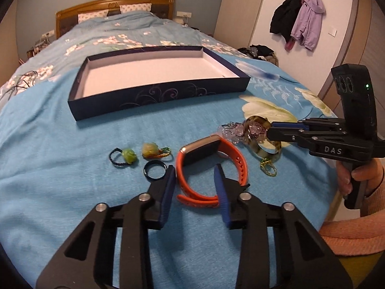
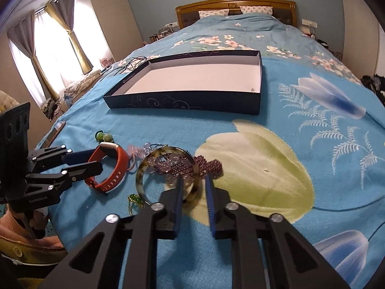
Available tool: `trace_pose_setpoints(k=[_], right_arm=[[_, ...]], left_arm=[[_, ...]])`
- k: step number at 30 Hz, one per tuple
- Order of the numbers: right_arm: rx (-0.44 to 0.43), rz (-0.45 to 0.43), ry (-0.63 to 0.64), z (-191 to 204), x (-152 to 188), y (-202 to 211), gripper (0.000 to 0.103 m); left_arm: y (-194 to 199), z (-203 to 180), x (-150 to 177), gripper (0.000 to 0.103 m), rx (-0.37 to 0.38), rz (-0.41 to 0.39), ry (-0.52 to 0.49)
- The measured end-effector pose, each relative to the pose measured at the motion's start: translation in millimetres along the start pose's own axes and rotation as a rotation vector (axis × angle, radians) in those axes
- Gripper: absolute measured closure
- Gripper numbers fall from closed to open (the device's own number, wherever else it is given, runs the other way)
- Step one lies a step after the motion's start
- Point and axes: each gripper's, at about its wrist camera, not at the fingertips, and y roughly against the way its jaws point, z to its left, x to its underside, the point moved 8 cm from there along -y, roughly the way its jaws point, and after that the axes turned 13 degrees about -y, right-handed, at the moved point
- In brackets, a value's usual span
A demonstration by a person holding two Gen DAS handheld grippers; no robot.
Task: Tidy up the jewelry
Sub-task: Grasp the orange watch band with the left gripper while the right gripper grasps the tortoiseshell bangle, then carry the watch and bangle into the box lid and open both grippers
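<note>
An orange smartwatch (image 1: 207, 166) lies on the blue bedspread; my left gripper (image 1: 195, 174) is open, its fingers straddling the near part of the strap. A tortoiseshell bangle (image 2: 166, 175) lies over purple and clear bead bracelets (image 2: 192, 165). My right gripper (image 2: 193, 187) is open around the bangle's near right rim, one finger inside the ring and one outside. A black ring (image 1: 155, 169), two hair ties with green (image 1: 125, 159) and yellow (image 1: 154, 151) ornaments, and a small gold-green trinket (image 1: 268, 168) lie nearby. The empty dark blue box (image 1: 158, 96) sits beyond.
The bed edge runs along the right in the left wrist view, with my hand (image 1: 361, 175) beside it. The headboard (image 2: 235, 7) and pillows are far back. Curtains and a window (image 2: 55, 43) are at the left; coats hang on a wall hook (image 1: 298, 19).
</note>
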Motion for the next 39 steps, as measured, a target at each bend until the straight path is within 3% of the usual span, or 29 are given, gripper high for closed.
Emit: trace_pose_setpoints(k=[6, 12, 23, 28, 33, 39], right_arm=[[-0.010, -0.013, -0.007, -3.2, -4.2, 4.7, 0.098], [-0.043, -0.032, -0.020, -4.2, -13.6, 17.0, 0.098], [-0.085, -0.119, -0.001, 6.3, -60.6, 31.3, 0.098], [-0.078, -0.141, 0.019, 9.6, -95.3, 21.0, 0.098], [-0.037, -0.143, 0.026, 9.5, -139.6, -7.0, 0.098], [0.043, -0.103, 0.030, 4.0, -178.4, -57.1, 0.098]], left_arm=[[-4.6, 7.1, -1.0, 0.089, 0.007, 0.032, 0.020], [0.2, 9.4, -6.1, 0.097, -0.002, 0.027, 0.021], [27.7, 26.9, -31.3, 0.097, 0.012, -0.048, 0.040], [38.0, 56.1, -57.4, 0.097, -0.045, -0.089, 0.047], [32.9, 96.7, -95.2, 0.097, -0.101, -0.120, 0.084], [4.2, 140.0, -135.3, 0.097, -0.161, -0.095, 0.115]])
